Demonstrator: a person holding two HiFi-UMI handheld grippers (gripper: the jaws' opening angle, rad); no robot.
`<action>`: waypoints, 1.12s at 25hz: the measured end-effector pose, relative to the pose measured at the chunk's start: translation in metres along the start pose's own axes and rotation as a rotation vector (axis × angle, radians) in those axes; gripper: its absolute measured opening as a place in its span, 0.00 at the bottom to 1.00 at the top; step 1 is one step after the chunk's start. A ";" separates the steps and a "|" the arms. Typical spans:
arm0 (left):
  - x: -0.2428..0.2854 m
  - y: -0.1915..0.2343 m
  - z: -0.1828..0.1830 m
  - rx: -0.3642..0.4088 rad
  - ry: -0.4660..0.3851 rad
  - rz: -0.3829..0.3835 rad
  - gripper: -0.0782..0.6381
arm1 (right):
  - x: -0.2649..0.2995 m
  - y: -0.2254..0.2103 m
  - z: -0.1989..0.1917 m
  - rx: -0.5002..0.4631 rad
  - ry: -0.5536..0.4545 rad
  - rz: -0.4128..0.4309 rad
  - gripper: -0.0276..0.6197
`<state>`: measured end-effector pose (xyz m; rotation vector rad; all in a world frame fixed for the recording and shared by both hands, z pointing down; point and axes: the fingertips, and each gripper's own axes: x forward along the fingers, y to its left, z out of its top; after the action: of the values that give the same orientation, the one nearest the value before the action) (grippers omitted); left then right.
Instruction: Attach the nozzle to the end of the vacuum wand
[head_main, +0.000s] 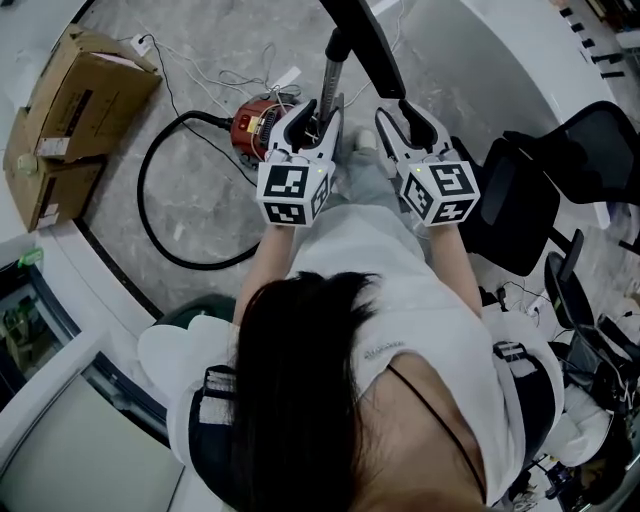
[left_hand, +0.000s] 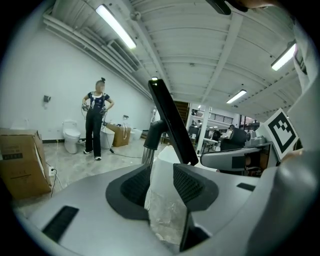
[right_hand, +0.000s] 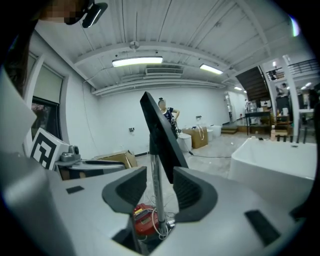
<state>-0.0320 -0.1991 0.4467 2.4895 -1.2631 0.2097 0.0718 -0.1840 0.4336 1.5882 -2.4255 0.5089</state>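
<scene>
White wrapping (left_hand: 165, 215) is pinched by the left gripper (left_hand: 162, 172), while the nozzle (right_hand: 159, 135) is straddled by the right gripper's (right_hand: 160, 186) spread jaws, likely for seating on the wand (right_hand: 156, 192).

Black nozzle on a silver vacuum wand.
The flat black nozzle (head_main: 365, 40) tilts atop the upright silver wand (head_main: 332, 80), joined by a black collar.
</scene>
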 end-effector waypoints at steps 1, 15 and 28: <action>0.000 0.000 0.000 0.000 0.001 0.001 0.31 | 0.000 0.000 -0.001 0.000 0.003 -0.006 0.30; -0.001 -0.014 -0.009 0.001 0.018 0.024 0.14 | -0.002 0.011 -0.021 -0.023 0.053 -0.043 0.11; -0.005 -0.018 -0.016 0.007 0.058 0.017 0.11 | 0.002 0.019 -0.031 -0.021 0.072 -0.072 0.07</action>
<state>-0.0202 -0.1795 0.4560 2.4607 -1.2622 0.2885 0.0530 -0.1670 0.4594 1.6135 -2.3052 0.5164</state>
